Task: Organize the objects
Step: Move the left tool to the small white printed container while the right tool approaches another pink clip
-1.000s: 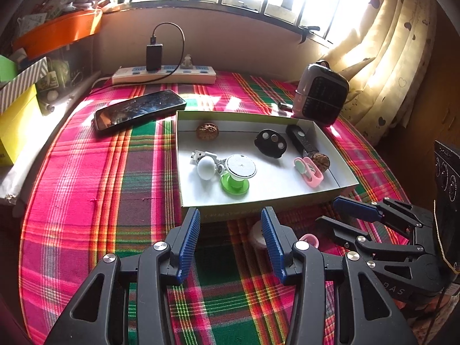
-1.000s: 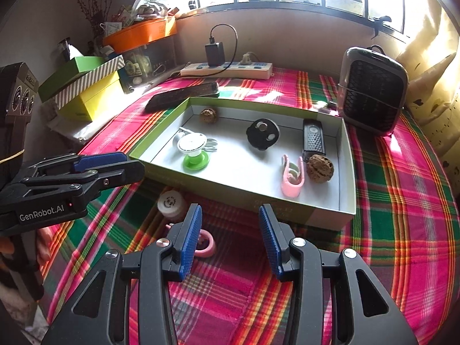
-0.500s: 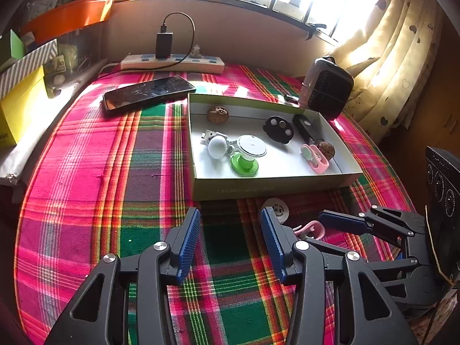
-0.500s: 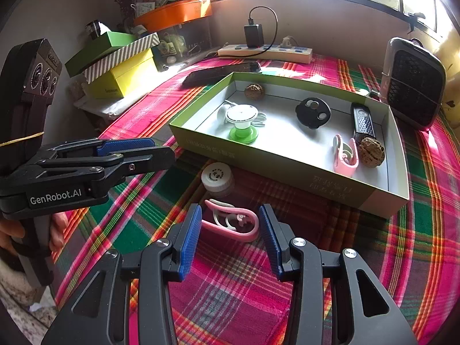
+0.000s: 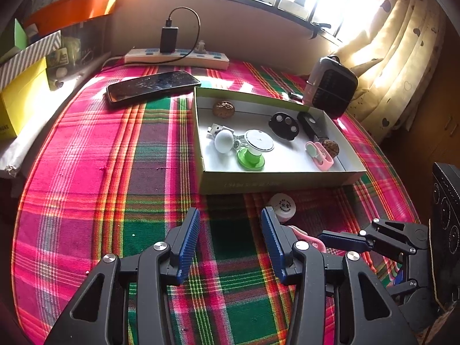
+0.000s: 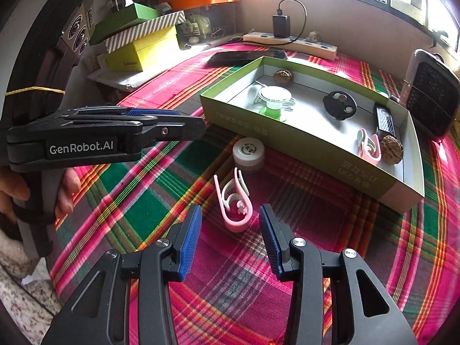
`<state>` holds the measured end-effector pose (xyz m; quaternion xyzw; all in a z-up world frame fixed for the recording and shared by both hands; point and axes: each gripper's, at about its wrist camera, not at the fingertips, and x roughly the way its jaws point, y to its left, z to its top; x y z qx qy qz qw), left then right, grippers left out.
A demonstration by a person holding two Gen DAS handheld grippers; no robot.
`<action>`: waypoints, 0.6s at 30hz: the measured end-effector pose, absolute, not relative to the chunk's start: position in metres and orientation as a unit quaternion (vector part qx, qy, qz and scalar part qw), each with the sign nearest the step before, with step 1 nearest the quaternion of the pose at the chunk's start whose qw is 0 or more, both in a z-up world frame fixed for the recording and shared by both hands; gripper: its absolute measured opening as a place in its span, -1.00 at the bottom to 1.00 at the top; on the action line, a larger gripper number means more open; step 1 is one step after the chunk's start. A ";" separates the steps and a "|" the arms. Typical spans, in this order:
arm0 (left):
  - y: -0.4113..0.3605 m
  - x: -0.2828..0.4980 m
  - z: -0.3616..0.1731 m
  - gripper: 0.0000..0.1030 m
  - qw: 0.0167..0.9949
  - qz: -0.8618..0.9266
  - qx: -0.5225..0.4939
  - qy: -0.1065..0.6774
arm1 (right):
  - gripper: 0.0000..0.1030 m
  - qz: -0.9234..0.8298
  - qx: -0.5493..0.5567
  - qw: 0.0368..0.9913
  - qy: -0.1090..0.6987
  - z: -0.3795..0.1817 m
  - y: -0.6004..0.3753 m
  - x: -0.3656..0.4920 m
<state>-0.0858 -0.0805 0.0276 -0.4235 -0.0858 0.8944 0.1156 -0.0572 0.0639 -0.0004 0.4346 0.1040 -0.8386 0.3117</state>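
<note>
A pink clip point(image 6: 233, 204) lies on the plaid cloth just beyond my right gripper point(image 6: 230, 220), whose jaws stand open on either side of its near end without touching it. Behind the clip sits a small white round cap point(image 6: 249, 151). The green-walled tray point(image 6: 382, 185) holds a walnut, a green-and-white spool, a black round piece, a black bar, a second pink clip and another walnut. My left gripper point(image 5: 230, 224) hovers open over bare cloth, with the white cap point(image 5: 282, 207) to its right. The right gripper point(image 5: 342, 237) shows there over the pink clip point(image 5: 309, 237).
A phone point(image 5: 152, 84) lies left of the tray, a power strip point(image 5: 176, 59) by the wall. A small heater point(image 5: 333, 86) stands at the far right. Stacked boxes point(image 6: 141, 43) line the left edge. A hand point(image 6: 67, 189) holds the left gripper's handle.
My right gripper moved forward and down toward the pink clip, which now lies between its fingertips. The left gripper stayed about where it was, with only its view shifting slightly.
</note>
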 end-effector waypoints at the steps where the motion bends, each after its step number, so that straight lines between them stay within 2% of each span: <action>1: -0.081 -0.086 0.027 -0.16 0.116 0.894 -0.424 -0.086 | -0.17 -0.839 0.434 0.311 0.107 -0.001 0.062 -0.058; 18: -0.081 -0.089 0.024 -0.16 0.118 0.891 -0.428 -0.088 | -0.21 -0.852 0.418 0.284 0.137 -0.005 0.047 -0.064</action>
